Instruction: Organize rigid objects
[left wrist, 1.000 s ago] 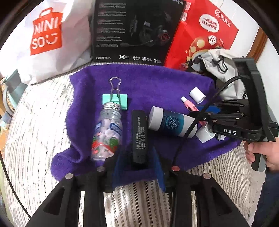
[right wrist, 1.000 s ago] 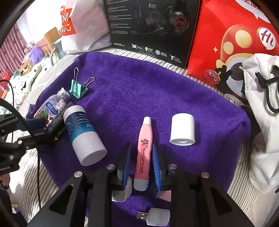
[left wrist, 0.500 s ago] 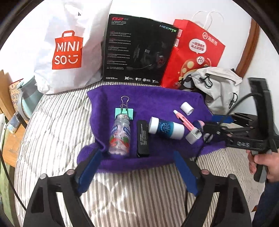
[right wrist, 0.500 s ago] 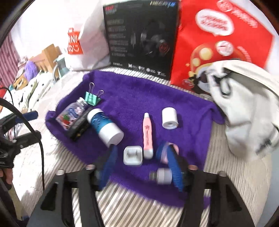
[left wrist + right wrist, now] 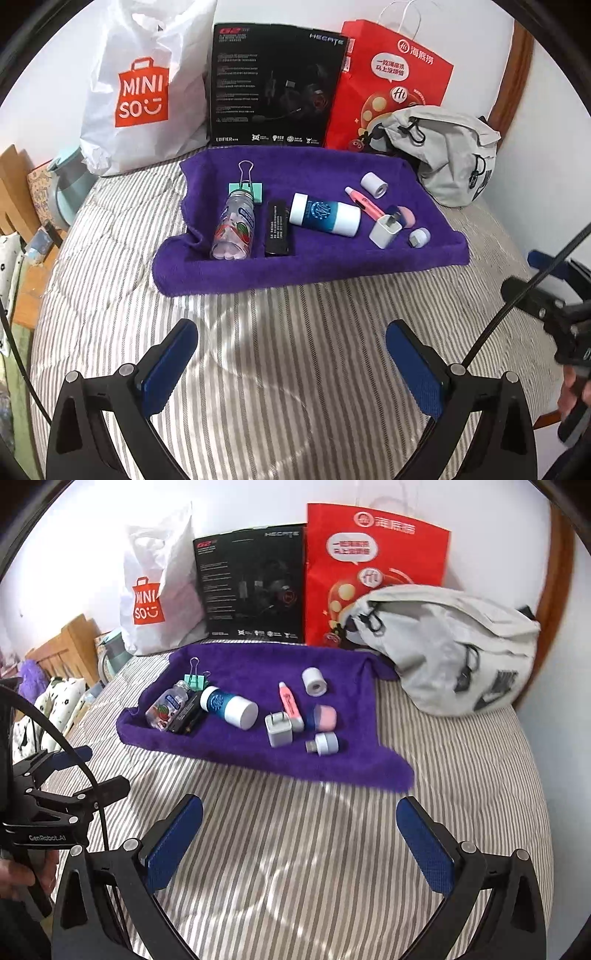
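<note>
The rigid objects are lying grouped on the purple towel [image 5: 317, 266], which is spread over the striped bedcover [image 5: 280, 369]. At the towel's left end, the clear candy bottle [image 5: 233, 230], the black rectangular bar [image 5: 279, 228] and the blue-and-white cylinder [image 5: 324, 213] are sitting side by side, with the green binder clip [image 5: 246, 188] just behind the bottle; this tight packing appears to be the sorted arrangement. Toward the right end, the pink pen [image 5: 365, 201], the white cap [image 5: 373, 183], the white plug adapter [image 5: 385, 230], a pink rounded item [image 5: 405, 216] and a small USB device [image 5: 419, 237] are lying close together but less aligned. The left gripper [image 5: 290, 365] is hovering over bare bedcover, well apart from the towel, with its blue-padded fingers spread wide and holding nothing. The right gripper [image 5: 299, 843] is doing likewise, fingers fully parted and empty. Both tools are positioned clear of the objects, probably so the whole layout is visible for checking. Behind the towel, a white shopping bag [image 5: 144, 92], a black headset box [image 5: 273, 85], a red paper bag [image 5: 391, 81] and a grey drawstring bag [image 5: 450, 158] are standing outside the work area.
</note>
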The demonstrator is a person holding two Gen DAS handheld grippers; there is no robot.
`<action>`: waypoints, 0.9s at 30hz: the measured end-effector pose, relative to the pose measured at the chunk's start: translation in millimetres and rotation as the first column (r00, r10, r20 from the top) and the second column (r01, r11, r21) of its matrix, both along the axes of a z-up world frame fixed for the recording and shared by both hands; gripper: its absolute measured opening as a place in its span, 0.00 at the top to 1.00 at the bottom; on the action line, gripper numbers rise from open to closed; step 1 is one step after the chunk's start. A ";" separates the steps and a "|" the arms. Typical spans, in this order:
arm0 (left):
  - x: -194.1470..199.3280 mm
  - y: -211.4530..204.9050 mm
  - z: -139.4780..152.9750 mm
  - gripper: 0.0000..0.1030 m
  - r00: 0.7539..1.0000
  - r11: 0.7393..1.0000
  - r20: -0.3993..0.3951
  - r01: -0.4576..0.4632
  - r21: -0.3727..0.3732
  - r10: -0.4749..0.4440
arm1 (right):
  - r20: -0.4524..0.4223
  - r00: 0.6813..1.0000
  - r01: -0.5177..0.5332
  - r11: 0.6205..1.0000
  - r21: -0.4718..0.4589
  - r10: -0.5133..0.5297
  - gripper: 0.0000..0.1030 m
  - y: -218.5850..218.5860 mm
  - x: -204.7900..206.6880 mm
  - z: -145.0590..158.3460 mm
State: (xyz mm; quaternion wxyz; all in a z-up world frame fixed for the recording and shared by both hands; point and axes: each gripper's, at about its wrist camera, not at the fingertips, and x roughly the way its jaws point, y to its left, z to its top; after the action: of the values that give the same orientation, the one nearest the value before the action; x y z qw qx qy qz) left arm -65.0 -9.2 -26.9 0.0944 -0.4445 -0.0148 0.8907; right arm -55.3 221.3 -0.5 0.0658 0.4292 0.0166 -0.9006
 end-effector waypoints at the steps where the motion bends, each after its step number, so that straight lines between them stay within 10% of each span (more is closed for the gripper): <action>1: 4.2 0.8 3.4 0.00 1.000 1.000 -0.006 -0.005 -0.001 0.005 | 0.003 1.000 0.012 1.000 0.003 -0.012 0.00 -0.2 3.6 -0.2; 27: 49.8 3.6 48.5 0.00 0.992 0.994 -0.089 -0.090 -0.065 0.084 | 0.016 0.991 0.135 0.991 0.016 -0.136 0.00 10.2 44.2 9.3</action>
State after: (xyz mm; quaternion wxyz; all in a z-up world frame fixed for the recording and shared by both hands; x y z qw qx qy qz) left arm -15.2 -5.6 21.6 0.0406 -0.4074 0.0008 0.9123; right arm -11.1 231.5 8.8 0.0014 0.4374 -0.0064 -0.8992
